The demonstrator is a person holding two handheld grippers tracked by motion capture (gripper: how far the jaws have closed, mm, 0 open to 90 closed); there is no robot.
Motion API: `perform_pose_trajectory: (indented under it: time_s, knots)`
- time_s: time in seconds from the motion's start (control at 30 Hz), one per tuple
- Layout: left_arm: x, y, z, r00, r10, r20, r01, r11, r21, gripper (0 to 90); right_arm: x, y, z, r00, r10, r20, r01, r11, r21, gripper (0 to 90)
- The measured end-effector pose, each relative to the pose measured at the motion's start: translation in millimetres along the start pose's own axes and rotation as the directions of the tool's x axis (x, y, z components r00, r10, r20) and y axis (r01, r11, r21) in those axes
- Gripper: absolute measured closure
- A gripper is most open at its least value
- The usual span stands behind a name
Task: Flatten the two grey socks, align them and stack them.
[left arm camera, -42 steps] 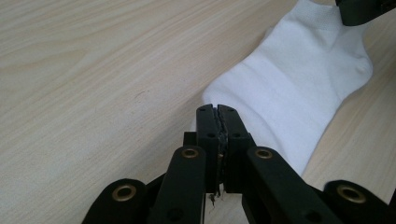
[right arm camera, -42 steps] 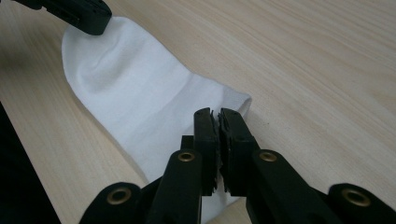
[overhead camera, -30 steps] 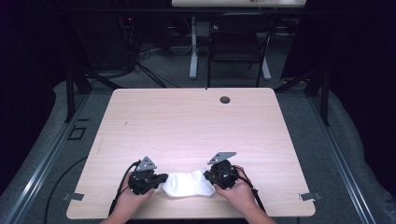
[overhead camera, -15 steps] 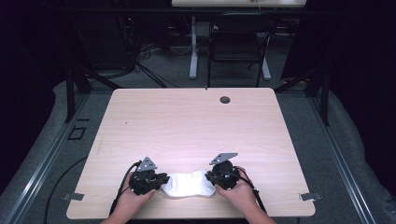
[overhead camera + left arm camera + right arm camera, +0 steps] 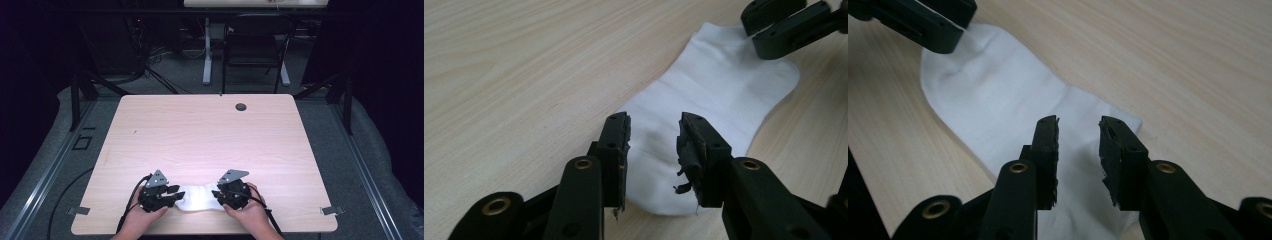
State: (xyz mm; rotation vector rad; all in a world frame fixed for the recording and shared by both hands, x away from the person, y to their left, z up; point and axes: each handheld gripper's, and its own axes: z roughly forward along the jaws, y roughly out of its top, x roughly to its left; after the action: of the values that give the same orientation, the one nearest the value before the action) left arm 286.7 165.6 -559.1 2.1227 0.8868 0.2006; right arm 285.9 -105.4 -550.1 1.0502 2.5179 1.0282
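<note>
A white sock point(image 5: 199, 198) lies flat near the table's front edge, stretched between my two grippers. My left gripper point(image 5: 175, 192) is at its left end and my right gripper point(image 5: 216, 193) at its right end. In the left gripper view the left gripper point(image 5: 654, 136) hovers low over one end of the sock point(image 5: 719, 85), with the pads apart and not pressing the cloth. In the right gripper view the right gripper point(image 5: 1078, 136) stands the same way over the other end of the sock point(image 5: 998, 95). Both pairs of jaws have just been opening.
The wooden table point(image 5: 210, 135) has a dark round cable hole point(image 5: 241, 106) near its far edge. Past the table stand a black chair point(image 5: 255, 55) and a desk leg point(image 5: 206, 50). Cables trail from both grippers over the front edge.
Both grippers have spread their jaws at the sock's ends and let go of the cloth. The hands have stayed where they were, and the sock lies still.
</note>
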Motion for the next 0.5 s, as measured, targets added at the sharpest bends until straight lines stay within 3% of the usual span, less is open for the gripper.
perform_pose_trajectory:
  time_s: [0.23,0.5]
  knots:
    - [-1.8,-6.2,9.0,0.9998,0.020,0.008,-0.020,0.9992,0.035,59.4,-3.0,-14.6,4.9,0.9997,0.023,0.003,-0.023,0.9994,0.027,63.9]
    - [-3.0,-12.8,12.4,0.9988,0.047,0.010,-0.048,0.9976,0.051,54.1,-1.3,-23.6,6.0,1.0000,-0.003,0.009,0.003,0.9995,0.031,60.6]
